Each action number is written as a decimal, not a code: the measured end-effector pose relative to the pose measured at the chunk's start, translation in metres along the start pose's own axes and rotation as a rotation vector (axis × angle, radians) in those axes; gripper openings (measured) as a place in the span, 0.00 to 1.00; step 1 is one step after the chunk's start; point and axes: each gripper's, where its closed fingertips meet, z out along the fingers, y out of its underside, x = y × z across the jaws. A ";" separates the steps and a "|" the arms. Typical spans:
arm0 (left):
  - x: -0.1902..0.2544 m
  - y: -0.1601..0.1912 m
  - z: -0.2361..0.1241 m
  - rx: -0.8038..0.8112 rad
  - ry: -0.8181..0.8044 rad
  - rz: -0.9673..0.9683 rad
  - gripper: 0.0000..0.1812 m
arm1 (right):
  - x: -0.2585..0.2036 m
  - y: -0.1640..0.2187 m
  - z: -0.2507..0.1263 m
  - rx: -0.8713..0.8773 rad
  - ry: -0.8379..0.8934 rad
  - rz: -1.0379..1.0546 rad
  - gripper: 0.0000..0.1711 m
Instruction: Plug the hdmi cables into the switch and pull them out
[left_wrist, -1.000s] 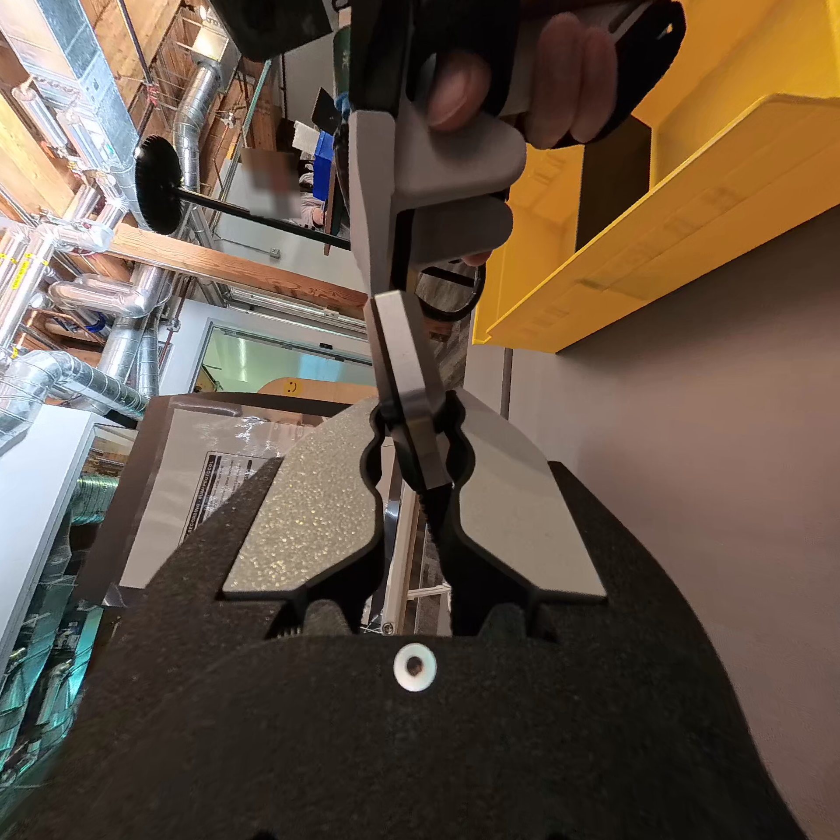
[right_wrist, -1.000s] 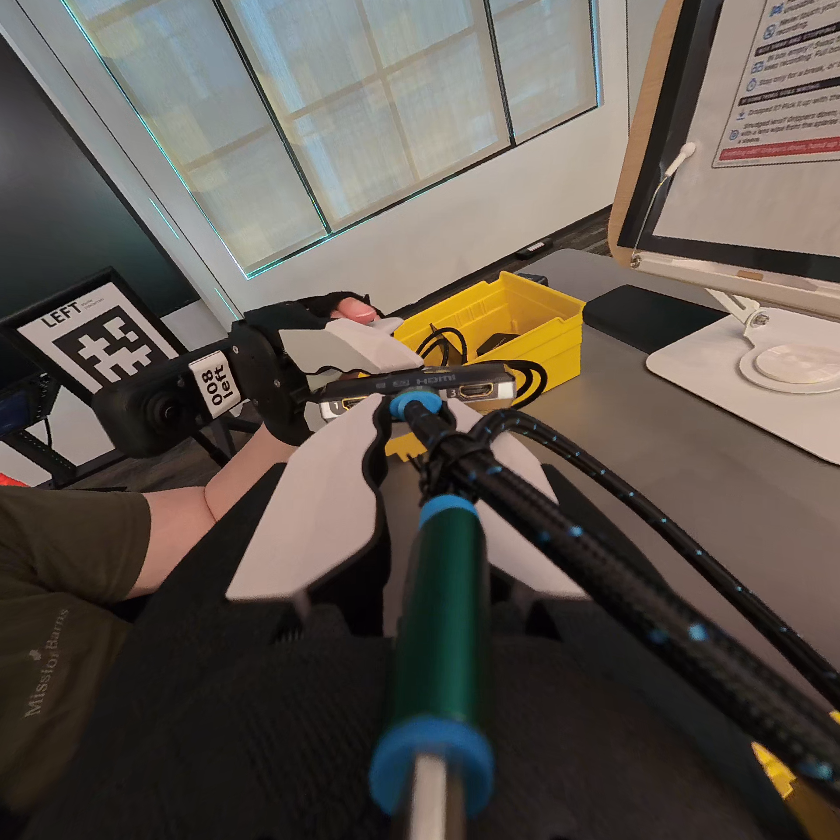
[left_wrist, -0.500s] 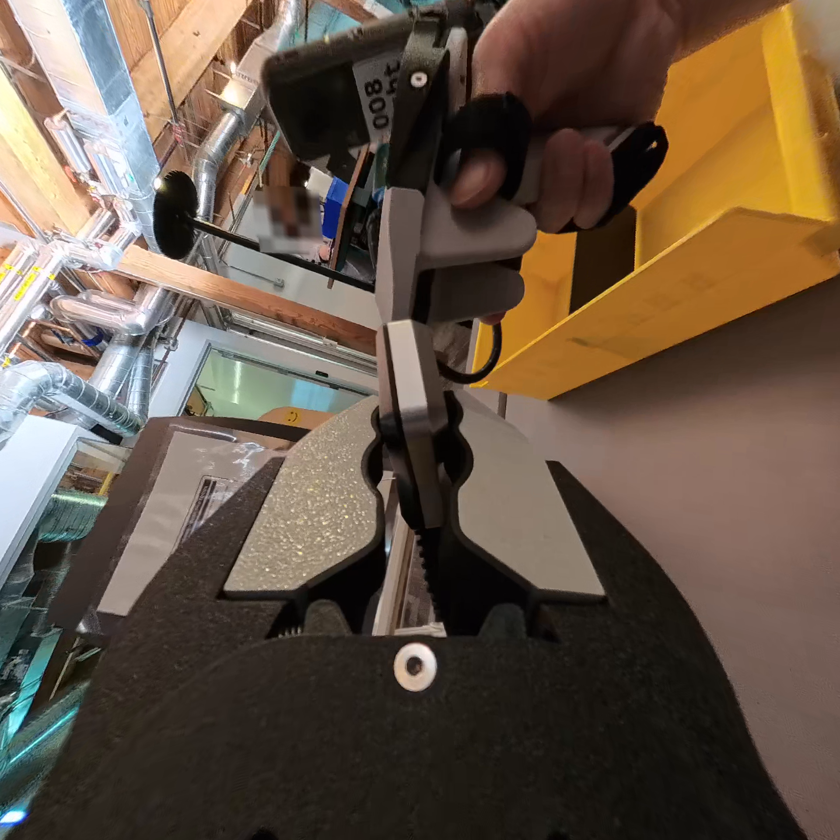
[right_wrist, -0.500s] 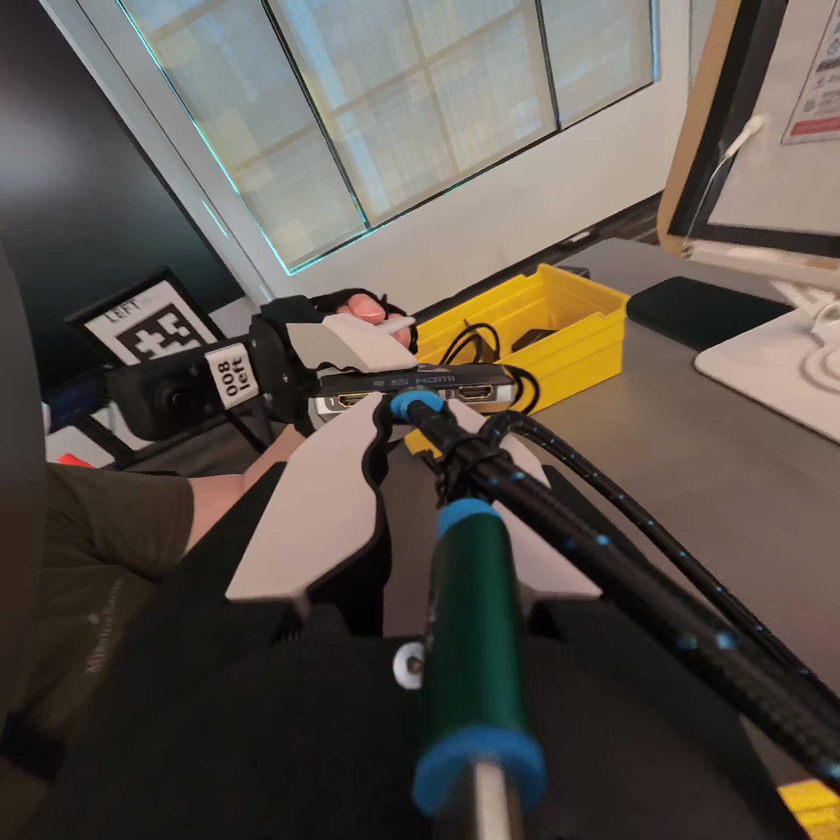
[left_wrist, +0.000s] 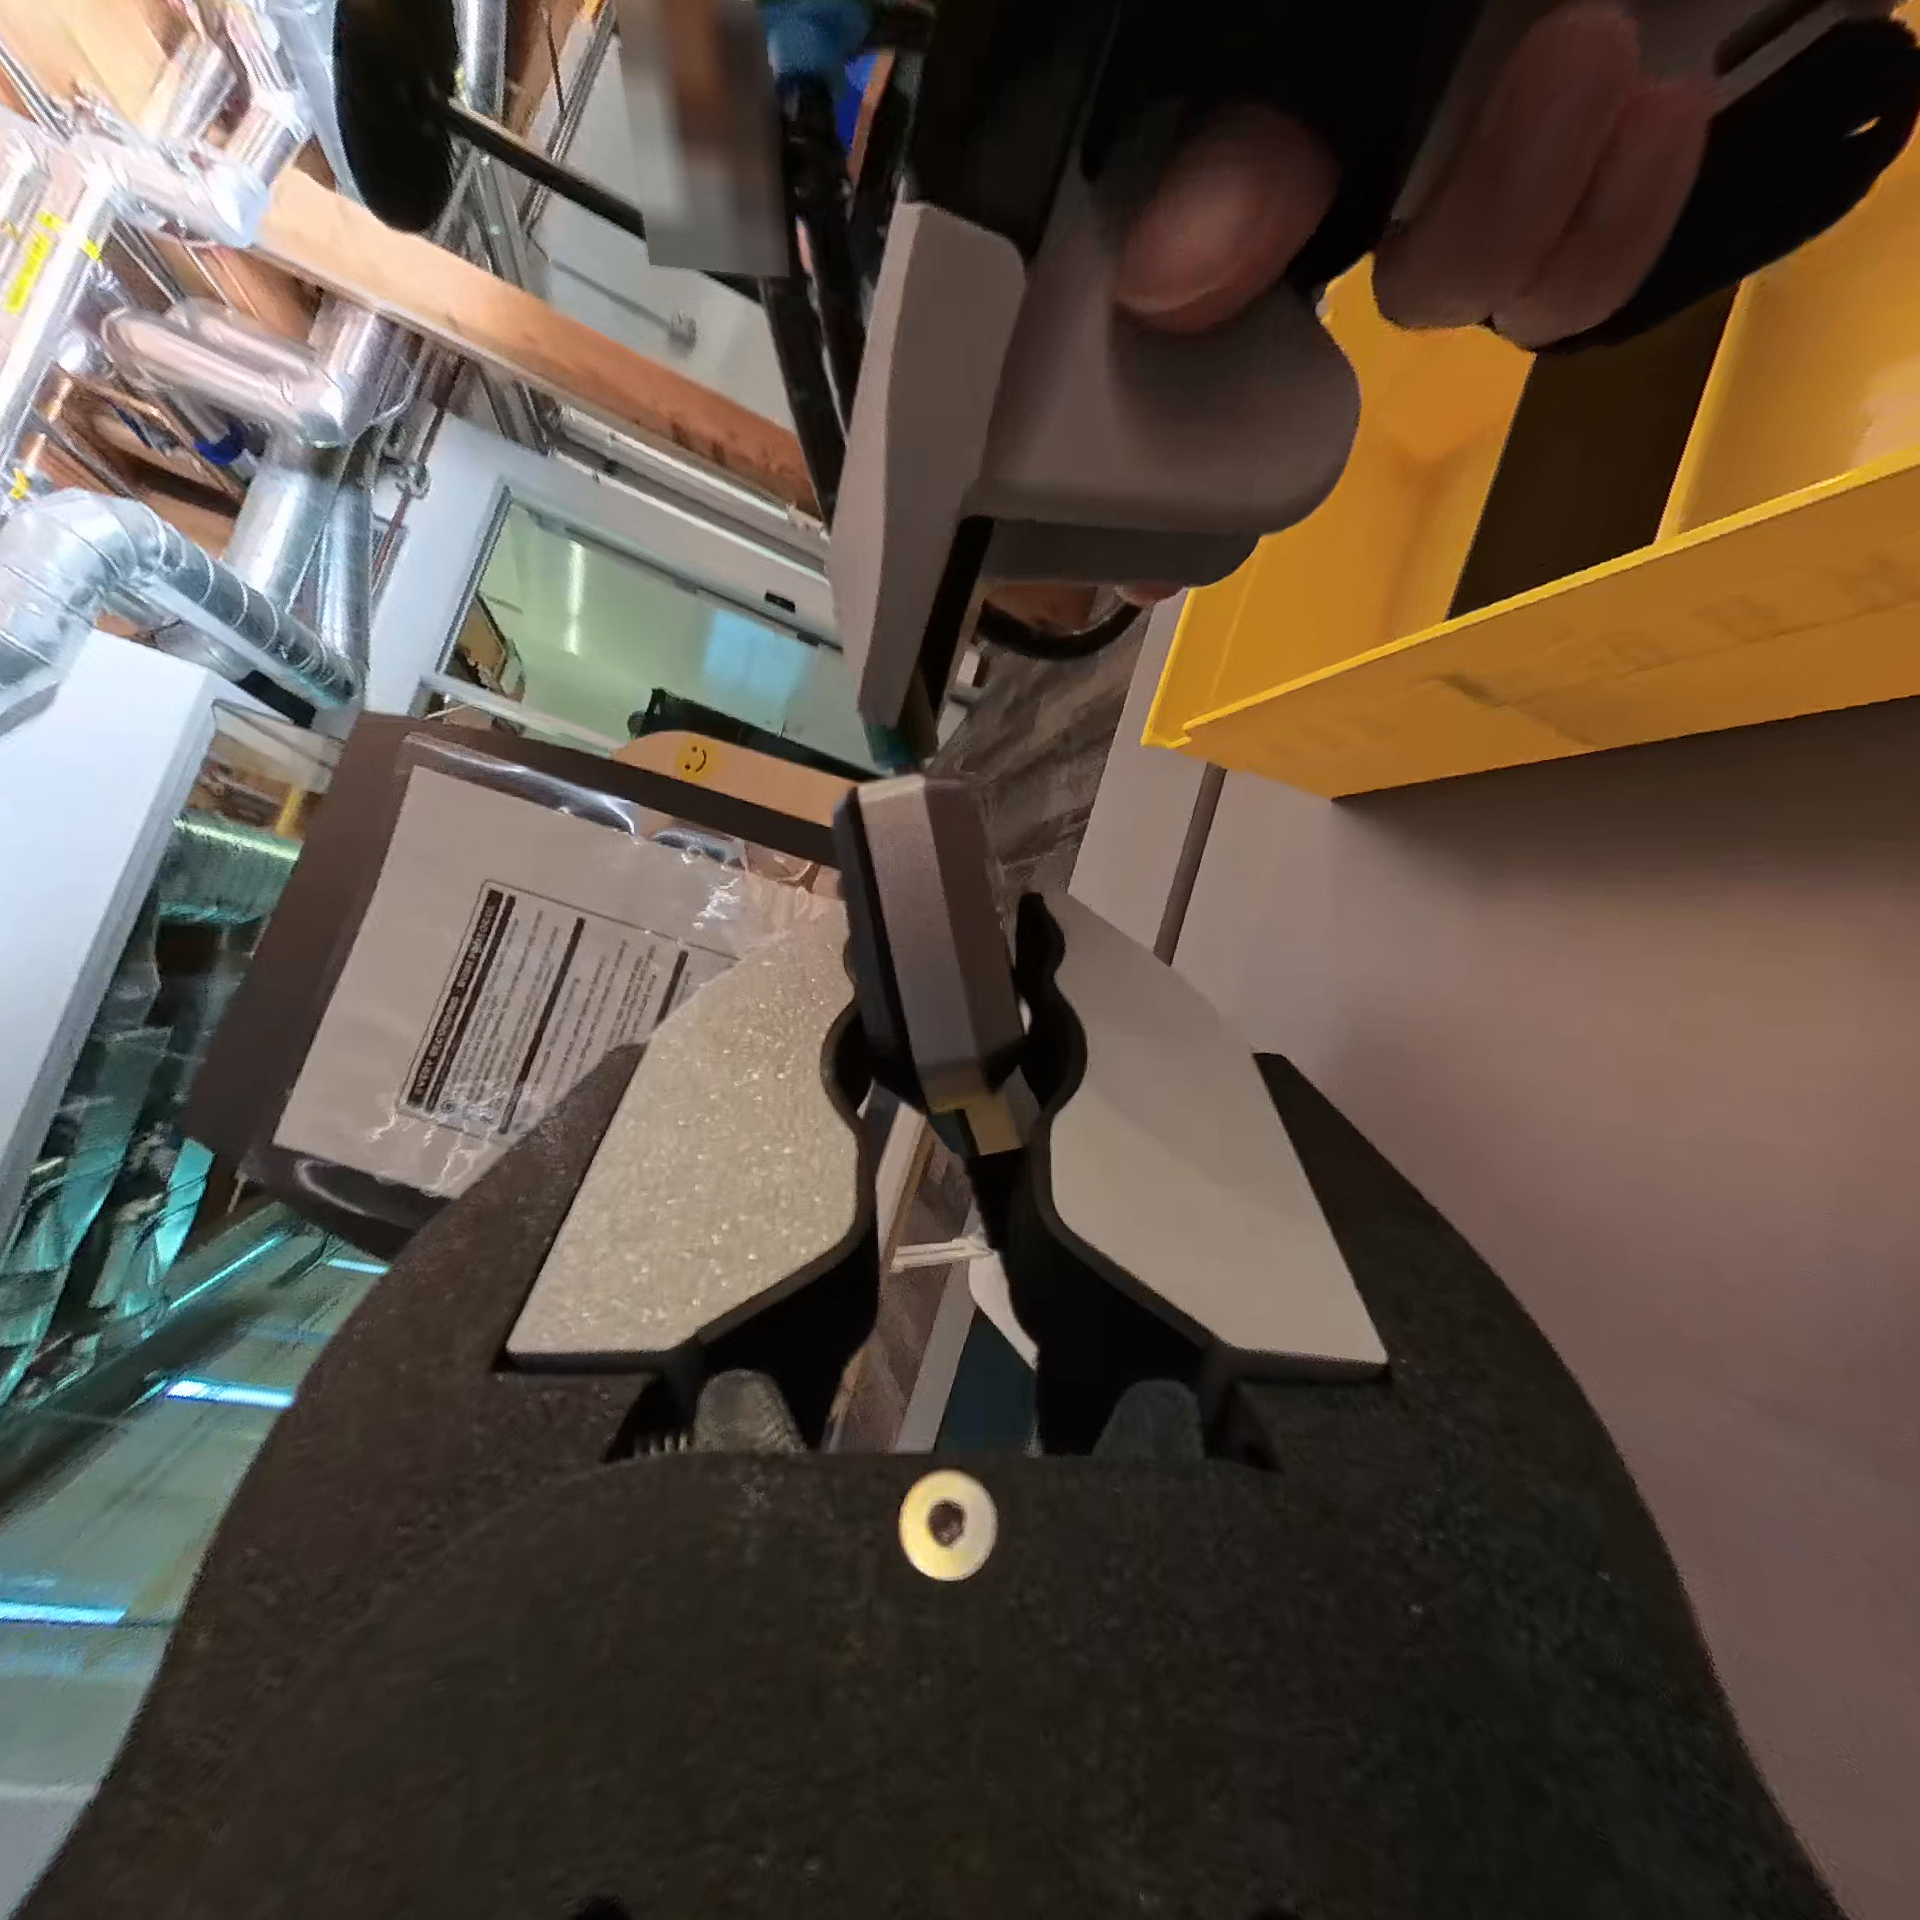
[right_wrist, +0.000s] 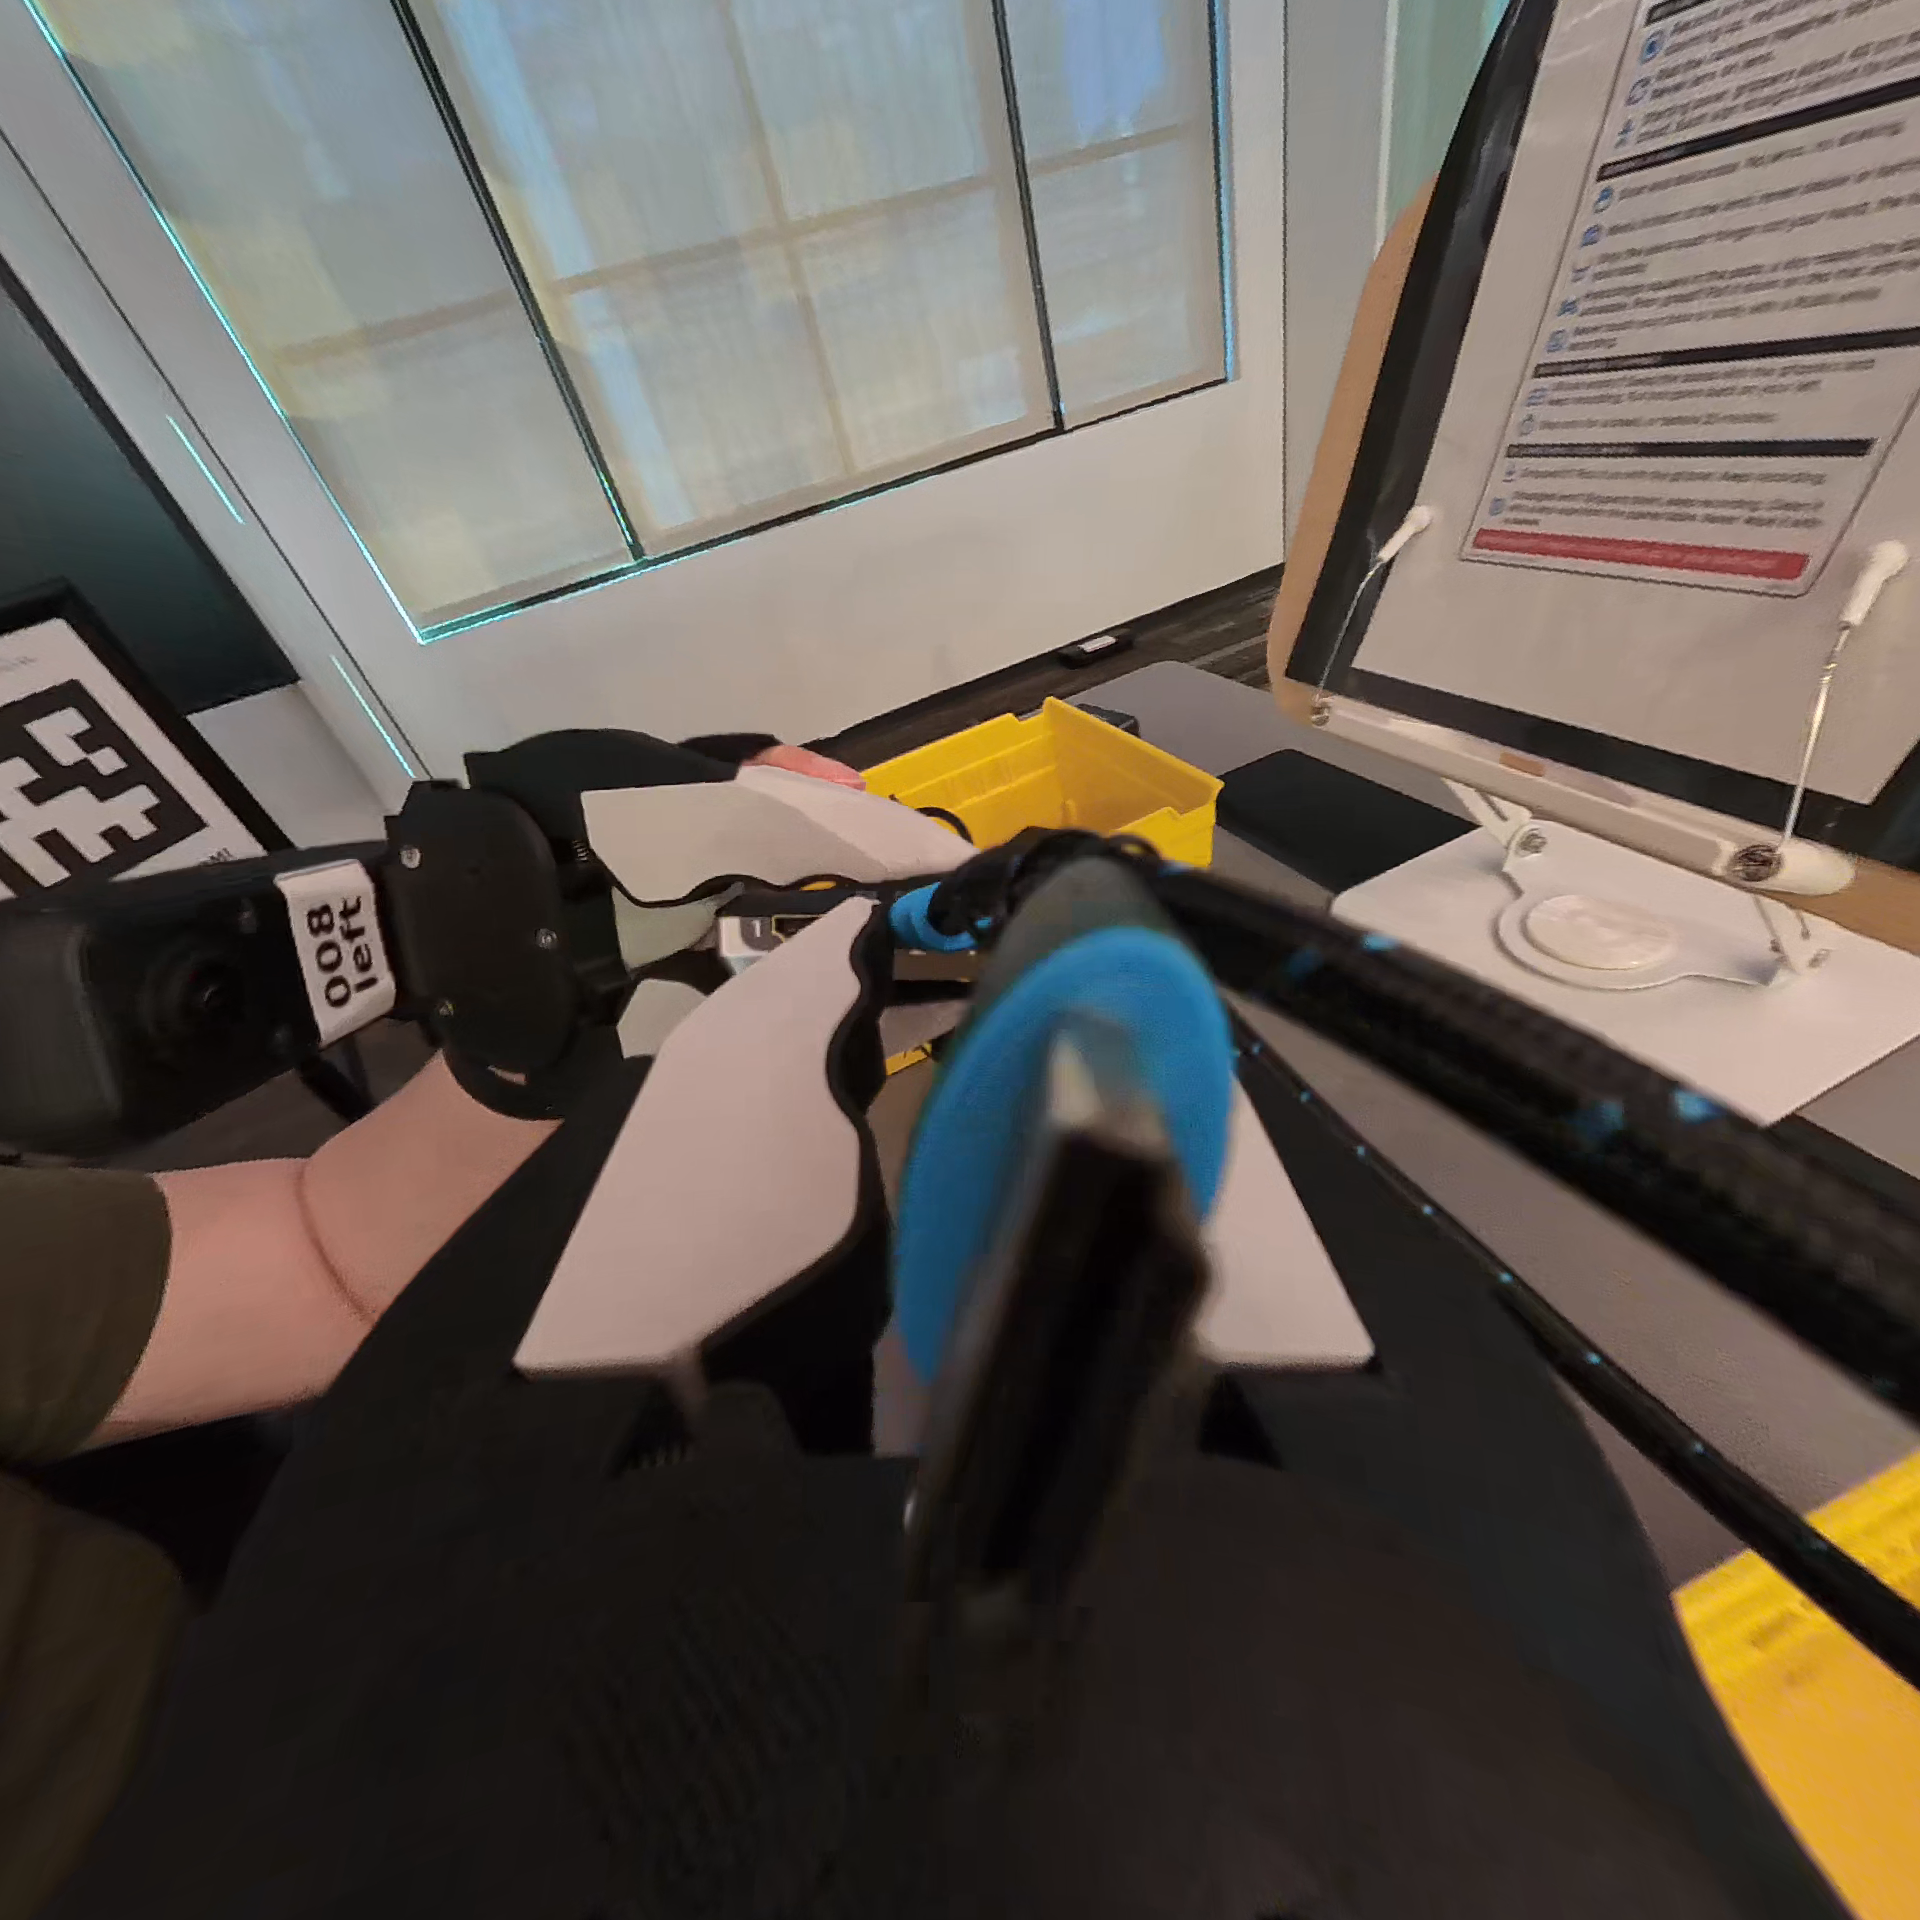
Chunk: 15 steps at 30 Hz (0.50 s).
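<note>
Swung round since the earlier frame, the stiff cable (right_wrist: 1455, 1060) points its free plug at the camera, right gripper (right_wrist: 935, 935) clamping it by its blue collar, while the left gripper (left_wrist: 951, 1049) pinches the light, rigid switch (left_wrist: 925, 935) by one end.

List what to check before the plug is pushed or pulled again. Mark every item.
1. Switch clamped in left hand-held gripper: ok.
2. HDMI cable plug pinched at the tips of the right hand-held gripper: ok.
3. Plug seated in the switch: cannot tell, the joint is hidden.
4. Right wrist view open: not ok, the cable's loose connector blocks its centre.
5. Yellow bin apart from the switch: ok.
</note>
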 end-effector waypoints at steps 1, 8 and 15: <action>-0.001 0.000 0.001 -0.008 -0.014 0.003 0.13 | 0.000 -0.001 0.000 0.006 0.005 0.000 0.12; 0.000 -0.003 -0.001 0.052 0.005 -0.059 0.12 | -0.002 0.001 0.000 0.004 0.001 -0.006 0.13; 0.003 -0.008 -0.002 0.086 0.025 -0.082 0.12 | -0.002 0.005 -0.003 -0.018 -0.033 0.025 0.13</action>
